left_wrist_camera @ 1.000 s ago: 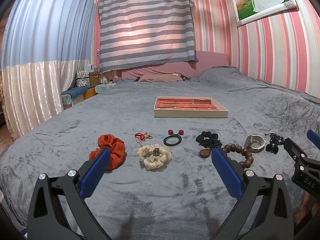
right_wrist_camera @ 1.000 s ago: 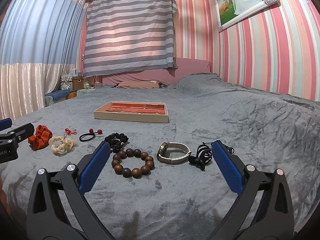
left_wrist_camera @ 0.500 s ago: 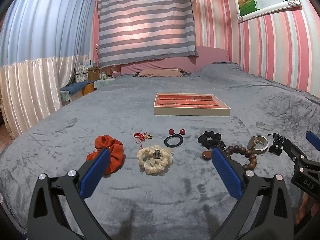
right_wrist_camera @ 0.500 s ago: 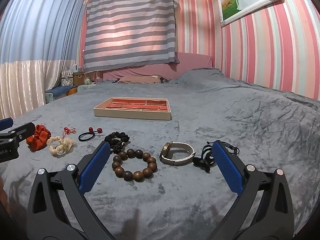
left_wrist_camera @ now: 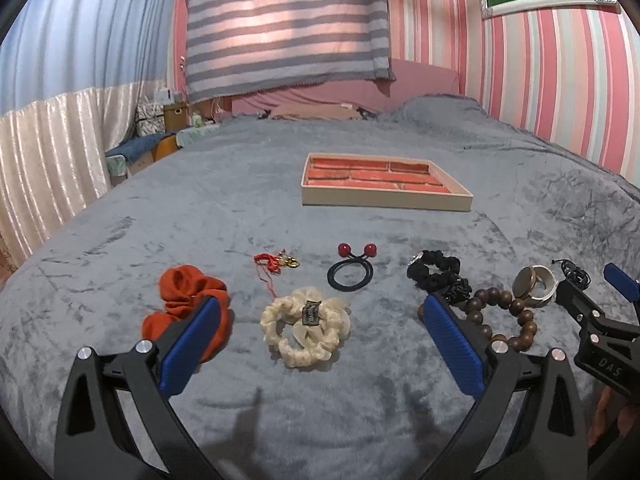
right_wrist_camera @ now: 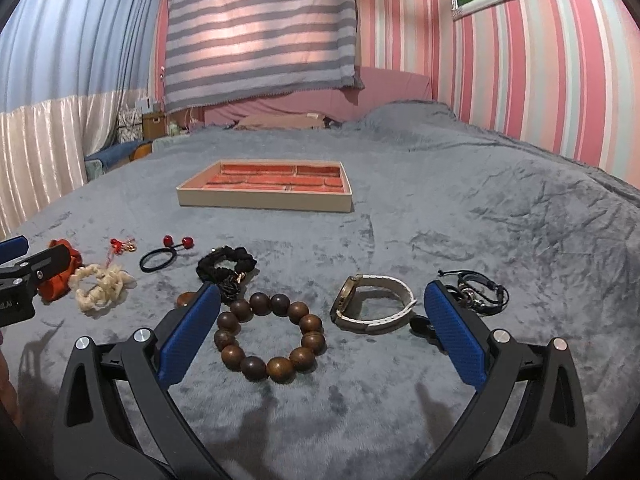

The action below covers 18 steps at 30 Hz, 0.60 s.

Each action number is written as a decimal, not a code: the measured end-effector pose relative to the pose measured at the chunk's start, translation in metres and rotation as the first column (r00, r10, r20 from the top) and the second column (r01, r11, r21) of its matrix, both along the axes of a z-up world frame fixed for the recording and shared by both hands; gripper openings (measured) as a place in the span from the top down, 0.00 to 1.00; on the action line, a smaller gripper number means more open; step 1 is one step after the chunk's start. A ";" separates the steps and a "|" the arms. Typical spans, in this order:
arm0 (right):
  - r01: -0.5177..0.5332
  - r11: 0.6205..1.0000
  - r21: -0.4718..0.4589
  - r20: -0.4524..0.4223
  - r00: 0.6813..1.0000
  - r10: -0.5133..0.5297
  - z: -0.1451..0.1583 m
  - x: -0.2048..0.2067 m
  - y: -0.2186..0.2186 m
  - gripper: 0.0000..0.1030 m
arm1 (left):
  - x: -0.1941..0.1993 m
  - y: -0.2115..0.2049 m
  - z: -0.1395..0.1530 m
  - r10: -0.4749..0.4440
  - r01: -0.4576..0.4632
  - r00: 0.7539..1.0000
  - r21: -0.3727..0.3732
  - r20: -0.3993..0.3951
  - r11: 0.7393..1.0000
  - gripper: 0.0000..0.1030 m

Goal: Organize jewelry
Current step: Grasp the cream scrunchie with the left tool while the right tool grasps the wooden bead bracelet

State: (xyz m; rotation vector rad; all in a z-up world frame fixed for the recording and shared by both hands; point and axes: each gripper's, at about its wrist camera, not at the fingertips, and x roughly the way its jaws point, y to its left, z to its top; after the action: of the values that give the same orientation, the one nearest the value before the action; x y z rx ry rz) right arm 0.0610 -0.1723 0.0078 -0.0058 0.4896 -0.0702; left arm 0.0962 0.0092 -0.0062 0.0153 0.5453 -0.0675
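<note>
A row of jewelry lies on the grey bedspread. In the left wrist view: an orange scrunchie [left_wrist_camera: 188, 308], a cream scrunchie [left_wrist_camera: 306, 330], a red cord charm [left_wrist_camera: 276, 264], and a black hair tie with red balls [left_wrist_camera: 352, 272]. My left gripper [left_wrist_camera: 320, 344] stands open just short of the cream scrunchie. In the right wrist view: a black scrunchie [right_wrist_camera: 226, 266], a wooden bead bracelet [right_wrist_camera: 270, 336], a white-strap watch [right_wrist_camera: 372, 304], and a black cord bracelet [right_wrist_camera: 480, 292]. My right gripper [right_wrist_camera: 320, 340] is open, with the beads and watch between its fingers. The red-lined tray [right_wrist_camera: 264, 202] sits farther back.
The bedspread [right_wrist_camera: 480, 220] stretches wide to the right and behind the tray. Pillows and a pink headboard [right_wrist_camera: 280, 120] lie at the far end. A curtain and small furniture [left_wrist_camera: 160, 120] stand off the bed's left side.
Both grippers have moved forward and lower toward the row of jewelry, so the items look larger. Both stay open and nothing on the bed has shifted.
</note>
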 end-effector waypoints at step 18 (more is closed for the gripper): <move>0.008 1.000 0.001 -0.235 0.972 -0.007 -0.036 0.051 -0.004 0.20 | 0.057 0.000 -0.036 -0.051 0.054 0.980 0.012 -0.190 0.998 0.09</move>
State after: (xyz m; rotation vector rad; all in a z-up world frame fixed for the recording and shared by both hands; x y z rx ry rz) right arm 0.1119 -0.1765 -0.0277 -0.0109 0.7269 -0.0770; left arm 0.1528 0.0090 -0.0423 0.0402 0.7364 -0.1169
